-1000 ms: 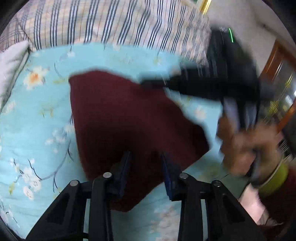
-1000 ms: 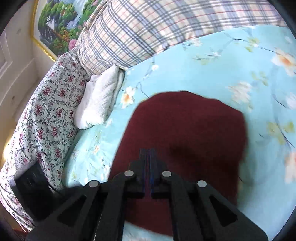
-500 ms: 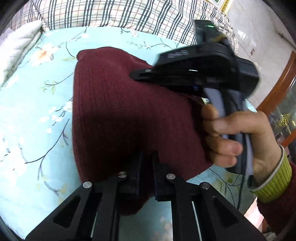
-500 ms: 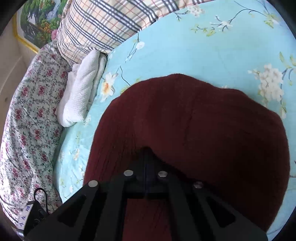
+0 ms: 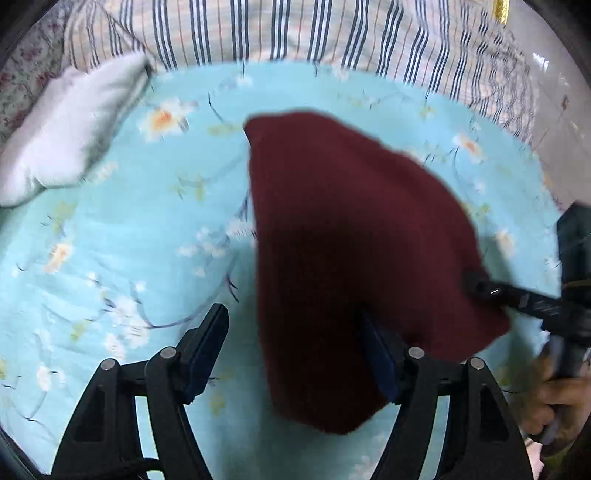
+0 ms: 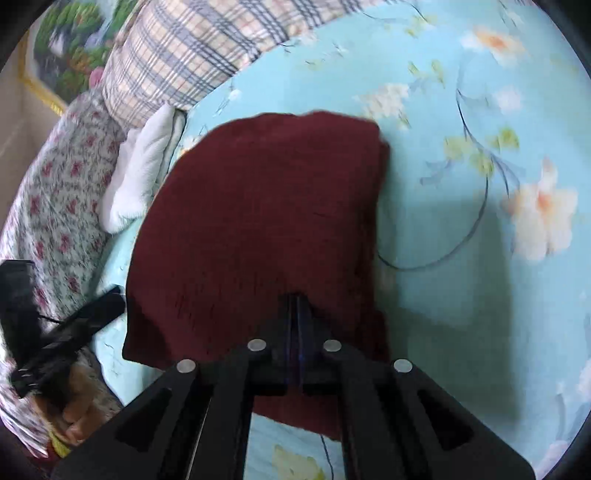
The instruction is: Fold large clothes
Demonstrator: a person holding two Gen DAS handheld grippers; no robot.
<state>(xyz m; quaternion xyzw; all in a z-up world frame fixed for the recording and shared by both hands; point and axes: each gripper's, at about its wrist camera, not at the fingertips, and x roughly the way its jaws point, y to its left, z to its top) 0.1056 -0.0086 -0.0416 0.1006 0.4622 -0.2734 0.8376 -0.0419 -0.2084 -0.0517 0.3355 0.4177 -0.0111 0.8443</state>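
Note:
A dark red knit garment (image 5: pixel 351 240) lies folded on the light blue floral bedsheet (image 5: pixel 129 240). My left gripper (image 5: pixel 291 343) hovers over its near left edge. Its jaws are opening wide, and the fabric between them is not pressed by either pad. My right gripper (image 5: pixel 480 288) reaches in from the right, held by a hand (image 5: pixel 561 398). In the right wrist view the right gripper (image 6: pixel 295 306) is shut, its tips buried in the near edge of the garment (image 6: pixel 258 221). The blurred left gripper (image 6: pixel 74 317) shows at the left.
A folded white cloth (image 5: pixel 62 136) lies at the far left of the bed. A plaid pillow (image 5: pixel 295 29) runs along the back. A floral quilt (image 6: pixel 55 206) and a framed painting (image 6: pixel 70 48) are on the left. Bare sheet (image 6: pixel 461 295) stretches to the garment's right.
My left jaws went from nearly shut on the garment to wide open, letting it go. The right gripper swung down from above the garment to its right edge, still shut.

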